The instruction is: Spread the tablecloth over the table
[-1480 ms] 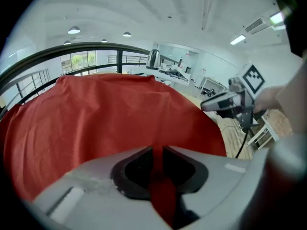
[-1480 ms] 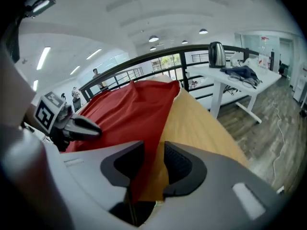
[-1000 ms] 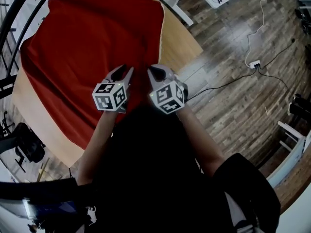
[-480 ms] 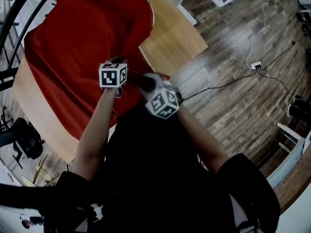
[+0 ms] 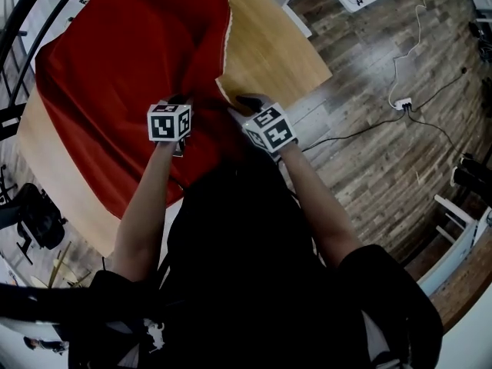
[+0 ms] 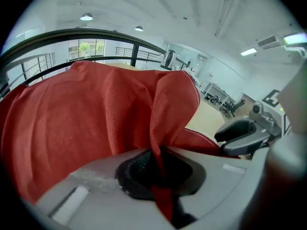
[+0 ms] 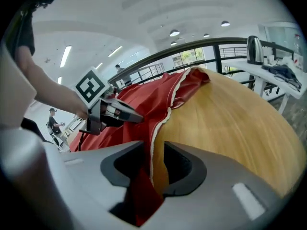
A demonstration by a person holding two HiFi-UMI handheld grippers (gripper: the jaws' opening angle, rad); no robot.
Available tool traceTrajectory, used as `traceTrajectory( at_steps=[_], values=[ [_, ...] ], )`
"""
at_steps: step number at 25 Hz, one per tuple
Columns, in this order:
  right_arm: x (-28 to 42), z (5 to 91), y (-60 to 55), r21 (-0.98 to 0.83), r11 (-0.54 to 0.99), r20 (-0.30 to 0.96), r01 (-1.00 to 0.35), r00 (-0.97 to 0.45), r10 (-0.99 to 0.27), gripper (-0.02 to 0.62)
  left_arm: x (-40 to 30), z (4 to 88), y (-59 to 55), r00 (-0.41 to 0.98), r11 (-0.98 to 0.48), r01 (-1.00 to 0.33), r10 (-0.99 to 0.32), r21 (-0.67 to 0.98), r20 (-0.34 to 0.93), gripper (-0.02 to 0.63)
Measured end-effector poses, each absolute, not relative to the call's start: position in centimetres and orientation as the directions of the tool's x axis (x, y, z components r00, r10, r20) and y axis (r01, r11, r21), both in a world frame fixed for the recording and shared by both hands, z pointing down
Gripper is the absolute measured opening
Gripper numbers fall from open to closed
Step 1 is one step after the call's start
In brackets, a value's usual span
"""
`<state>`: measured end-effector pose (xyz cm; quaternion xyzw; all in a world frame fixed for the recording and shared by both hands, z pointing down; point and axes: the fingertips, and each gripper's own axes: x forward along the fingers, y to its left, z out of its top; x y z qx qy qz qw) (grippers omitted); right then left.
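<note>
Half the wooden table [image 5: 269, 52] wears tablecloth [image 5: 131, 68]: left tool [image 6: 156, 163], just easing, pinches it; right tool [image 7: 153, 153], just closing, gapes round its hem [image 7: 166, 112].

Person: black top [image 5: 246, 267] with short sleeves [image 5: 388, 294], forearms bare. Held rig, left tongs [image 6: 158, 151]: light grey moulded shell, black recess around the jaws, dark ribbed pads [image 6: 139, 163], a pale oblong inset on the shell. Held rig, right tongs [image 7: 154, 151]: same grey shell, dark grey jaw inserts. Each carries a white cube [image 5: 169, 121] printed with black square markers.
</note>
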<state>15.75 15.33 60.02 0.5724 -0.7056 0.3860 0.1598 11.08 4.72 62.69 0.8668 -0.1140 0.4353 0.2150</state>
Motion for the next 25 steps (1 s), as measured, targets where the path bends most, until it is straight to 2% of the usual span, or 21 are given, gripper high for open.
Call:
traceTrajectory(
  at_steps=[2,3,4,6,7,8,10,11,13,14,15,17,19,21,25],
  values=[
    [15.3,61.2,15.3,-0.356,0.055,0.702,-0.933,-0.306,-0.643,0.113,11.2,62.6,4.8,0.599,-0.880,-0.386,-0.011,0.277,0.801,0.026],
    [15.3,61.5,15.4,-0.344,0.052,0.715,-0.937,-0.298,-0.632,0.014,11.1,62.3,4.7,0.603,-0.878,-0.391,-0.017,0.277,0.798,0.028],
    [15.5,61.4,15.4,-0.338,0.046,0.717,-0.940,-0.289,-0.634,0.012,10.9,61.7,4.7,0.612,-0.872,-0.400,-0.027,0.280,0.790,0.055],
    [16.3,60.2,15.4,-0.337,0.023,0.700,-0.941,-0.267,-0.662,0.012,9.6,59.5,5.3,0.646,-0.858,-0.414,-0.043,0.303,0.762,0.192],
    [16.9,59.4,15.6,-0.326,0.012,0.694,-0.945,-0.248,-0.676,0.012,8.7,58.5,6.2,0.662,-0.857,-0.409,-0.042,0.314,0.749,0.196],
    [17.7,58.6,15.8,-0.302,0.004,0.694,-0.953,-0.223,-0.684,0.012,7.8,57.9,7.5,0.669,-0.865,-0.392,-0.036,0.312,0.742,0.185],
    [19.2,57.3,16.3,-0.232,-0.003,0.706,-0.973,-0.166,-0.689,0.012,7.3,57.3,10.2,0.674,-0.907,-0.331,-0.034,0.261,0.738,0.074],
    [19.8,57.0,16.6,-0.199,-0.009,0.714,-0.980,-0.139,-0.686,0.012,7.6,56.8,11.1,0.690,-0.924,-0.307,-0.052,0.228,0.722,0.047],
    [21.1,56.8,17.4,-0.154,-0.040,0.731,-0.987,-0.087,-0.677,0.012,8.4,54.4,11.7,0.755,-0.928,-0.311,-0.110,0.205,0.647,0.039],
    [21.8,56.9,17.9,-0.140,-0.074,0.738,-0.987,-0.054,-0.673,0.013,8.6,52.9,12.0,0.788,-0.924,-0.310,-0.117,0.225,0.604,0.070],
    [22.9,57.0,18.5,-0.121,-0.124,0.743,-0.985,-0.007,-0.669,0.012,8.6,51.8,12.6,0.812,-0.923,-0.288,-0.095,0.254,0.575,0.088],
    [25.8,56.7,20.0,-0.075,-0.250,0.745,-0.965,0.113,-0.657,0.012,8.4,51.3,14.4,0.833,-0.931,-0.207,-0.006,0.301,0.554,0.072],
    [27.9,55.8,20.8,-0.076,-0.329,0.728,-0.941,0.174,-0.664,0.012,8.2,53.0,16.0,0.814,-0.922,-0.155,0.083,0.353,0.574,0.053],
    [28.4,54.8,20.5,-0.060,-0.296,0.712,-0.953,0.167,-0.682,0.012,8.4,56.1,17.3,0.764,-0.903,-0.159,0.145,0.400,0.629,0.027],
    [29.4,54.5,20.6,0.041,-0.162,0.733,-0.986,0.140,-0.666,0.012,8.3,61.6,17.9,0.644,-0.903,-0.227,0.141,0.364,0.752,0.020]
  ],
)
